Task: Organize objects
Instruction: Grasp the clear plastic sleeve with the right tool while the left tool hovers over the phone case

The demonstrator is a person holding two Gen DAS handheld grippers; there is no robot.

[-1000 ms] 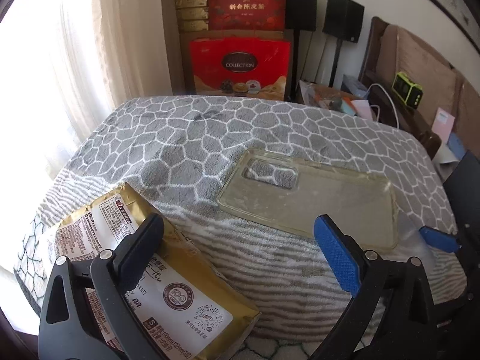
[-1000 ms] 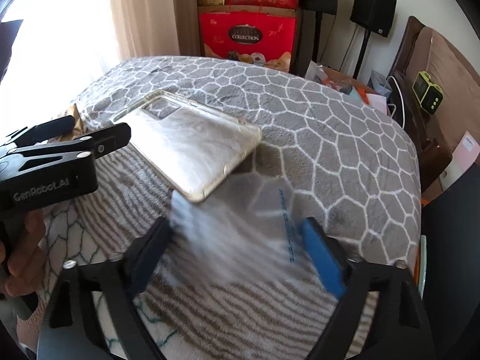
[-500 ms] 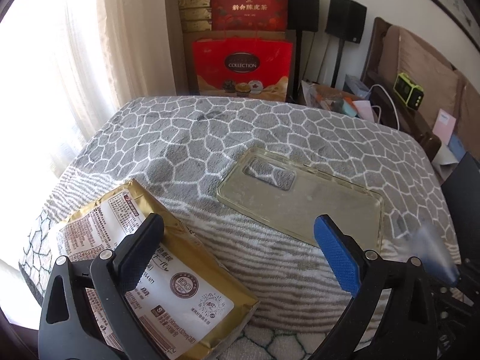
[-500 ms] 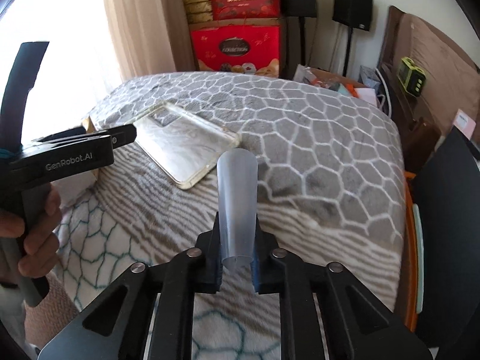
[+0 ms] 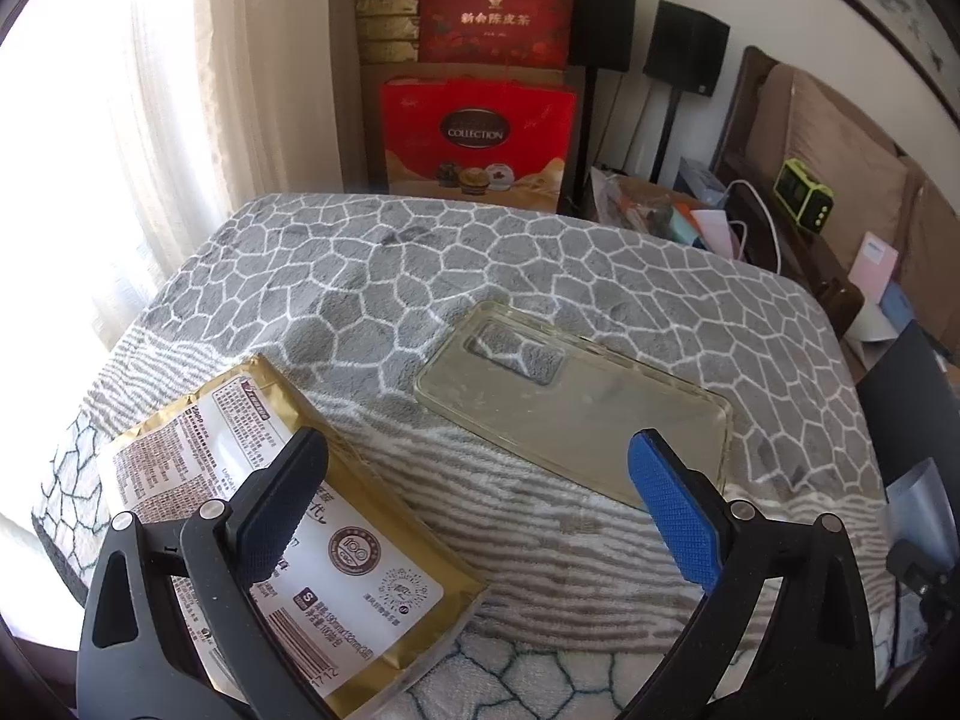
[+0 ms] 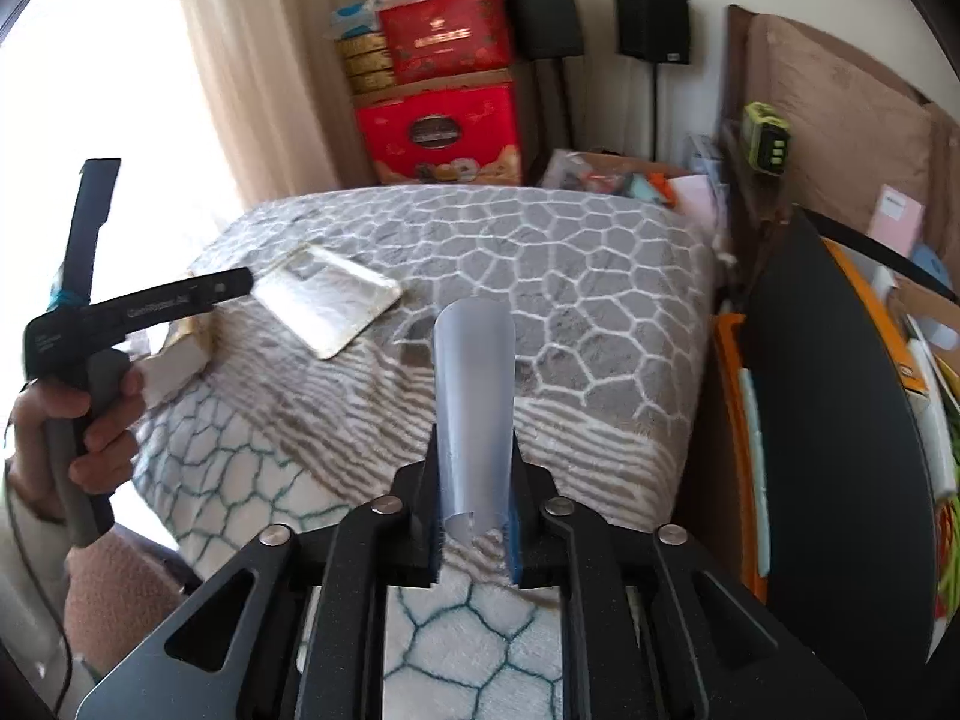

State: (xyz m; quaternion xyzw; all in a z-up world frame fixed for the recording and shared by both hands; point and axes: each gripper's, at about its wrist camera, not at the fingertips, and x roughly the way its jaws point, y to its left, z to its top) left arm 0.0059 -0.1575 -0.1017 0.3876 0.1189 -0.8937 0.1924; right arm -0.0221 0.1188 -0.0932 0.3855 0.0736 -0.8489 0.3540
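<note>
The right tool [image 6: 474, 525] was clamped on a curled translucent plastic sheet [image 6: 475, 396], its jaws having just eased slightly wider, lifted above the patterned grey blanket [image 6: 600, 276]; the left tool [image 5: 480, 516] stood apart, empty, over a gold foil pouch [image 5: 288, 546]; beside it lay a clear phone case [image 5: 576, 414].

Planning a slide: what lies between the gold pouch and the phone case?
Only bare blanket separates the gold pouch from the phone case, seen in the left wrist view.
</note>
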